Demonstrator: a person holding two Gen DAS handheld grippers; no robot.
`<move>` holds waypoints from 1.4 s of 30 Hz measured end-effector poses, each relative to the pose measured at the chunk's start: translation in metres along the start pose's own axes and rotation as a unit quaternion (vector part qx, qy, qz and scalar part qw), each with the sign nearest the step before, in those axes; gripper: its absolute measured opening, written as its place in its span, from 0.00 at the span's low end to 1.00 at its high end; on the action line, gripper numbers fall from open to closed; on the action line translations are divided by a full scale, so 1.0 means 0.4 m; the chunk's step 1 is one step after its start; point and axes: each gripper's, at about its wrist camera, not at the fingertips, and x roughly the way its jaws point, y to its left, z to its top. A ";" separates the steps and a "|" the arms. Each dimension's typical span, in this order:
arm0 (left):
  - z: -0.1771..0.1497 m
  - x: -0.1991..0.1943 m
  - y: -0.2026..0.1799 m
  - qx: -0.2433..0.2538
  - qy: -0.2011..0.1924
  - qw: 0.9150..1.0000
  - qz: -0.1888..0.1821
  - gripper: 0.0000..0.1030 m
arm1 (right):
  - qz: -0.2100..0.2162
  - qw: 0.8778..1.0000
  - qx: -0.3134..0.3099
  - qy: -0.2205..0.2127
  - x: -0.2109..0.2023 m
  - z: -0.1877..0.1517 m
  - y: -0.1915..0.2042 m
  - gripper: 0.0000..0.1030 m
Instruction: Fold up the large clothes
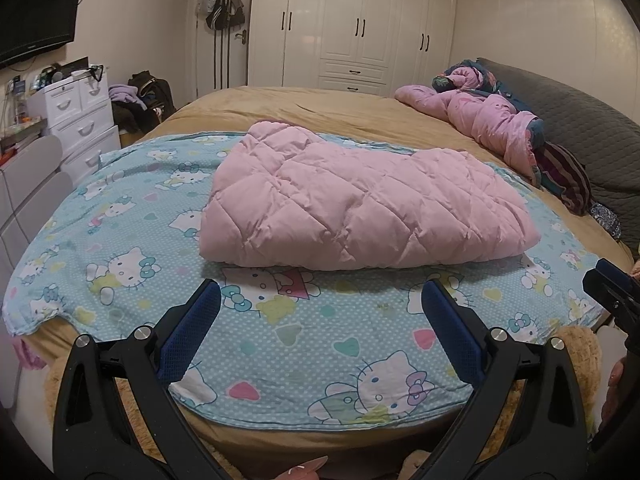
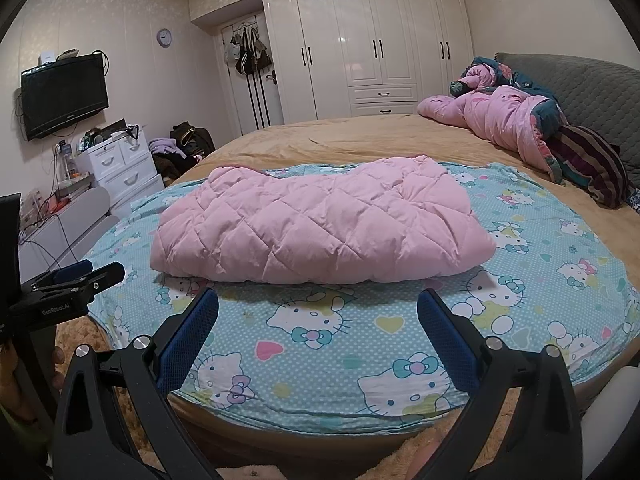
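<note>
The pink quilted jacket is lying folded on the cartoon sheet, at twelve o'clock from the left gripper and right gripper, both gaping wide, holding nothing.

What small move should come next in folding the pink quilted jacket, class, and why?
Probably bring both tools forward to the near edge of the pink quilted jacket. The left tool and right tool are open, empty and short of it, and it lies in a puffy bundle on the blue cartoon-cat sheet, so it may need one more fold or pressing flat.
</note>
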 end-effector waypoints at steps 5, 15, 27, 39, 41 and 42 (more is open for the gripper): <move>0.001 -0.002 0.001 0.001 -0.001 1.000 0.002 0.91 | -0.001 1.000 0.000 0.000 -0.001 0.001 -0.001 0.96; 0.002 -0.005 0.001 0.003 -0.001 1.000 0.004 0.91 | -0.002 1.000 0.001 -0.002 -0.008 0.005 0.001 0.96; 0.003 -0.008 0.003 0.004 -0.003 1.000 0.006 0.91 | -0.007 1.000 -0.002 -0.003 -0.012 0.004 0.008 0.96; 0.003 -0.007 0.003 0.005 -0.002 1.000 0.006 0.91 | -0.006 1.000 -0.003 -0.004 -0.012 0.004 0.007 0.96; 0.007 -0.008 0.005 0.006 -0.002 1.000 0.007 0.91 | -0.006 1.000 -0.003 -0.004 -0.012 0.004 0.007 0.96; 0.006 -0.007 0.002 0.005 -0.002 1.000 0.007 0.91 | -0.006 1.000 -0.003 -0.004 -0.012 0.004 0.007 0.96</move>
